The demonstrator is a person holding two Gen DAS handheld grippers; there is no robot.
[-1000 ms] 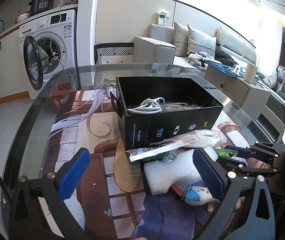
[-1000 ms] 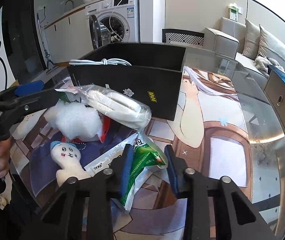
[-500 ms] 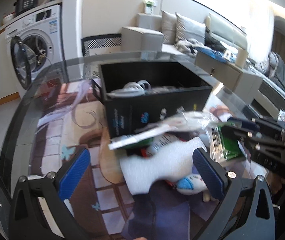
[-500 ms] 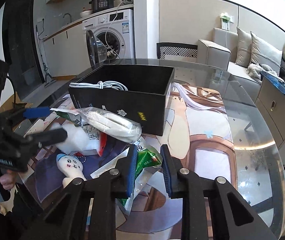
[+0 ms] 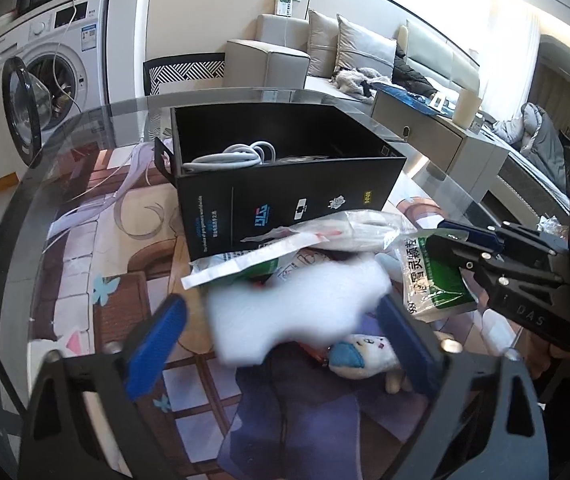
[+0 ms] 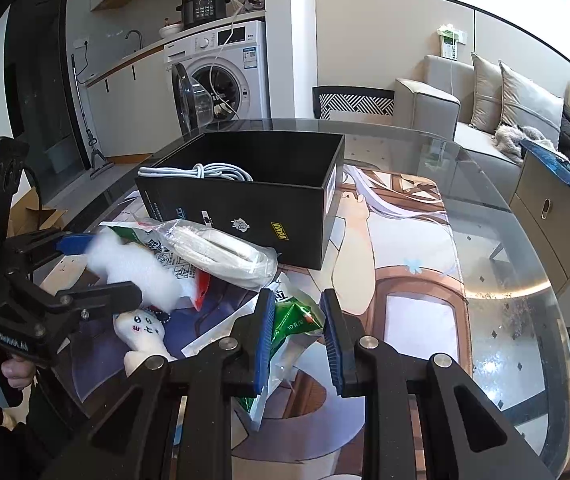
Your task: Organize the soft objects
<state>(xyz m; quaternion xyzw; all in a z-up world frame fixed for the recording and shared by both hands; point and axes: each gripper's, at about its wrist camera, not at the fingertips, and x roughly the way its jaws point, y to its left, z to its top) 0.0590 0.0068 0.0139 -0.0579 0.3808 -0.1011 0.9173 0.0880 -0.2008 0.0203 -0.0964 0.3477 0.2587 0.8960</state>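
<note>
A white foam piece (image 5: 297, 308) lies between the wide-open fingers of my left gripper (image 5: 281, 344); it also shows in the right wrist view (image 6: 133, 264). My right gripper (image 6: 297, 336) is shut on a green and white packet (image 6: 289, 320), also seen in the left wrist view (image 5: 433, 276). A small white plush with a blue cap (image 5: 361, 356) lies under the foam. A clear bag of white items (image 6: 225, 248) rests against the open black box (image 6: 245, 204), which holds a coiled white cable (image 5: 233, 156).
Everything sits on a round glass table (image 6: 485, 240) over a printed mat. A washing machine (image 6: 217, 76) with its door open stands behind, a sofa (image 6: 505, 108) to the right.
The right gripper has lifted the green packet a little off the pile. The left gripper has moved forward around the white foam piece, which looks blurred and shifted.
</note>
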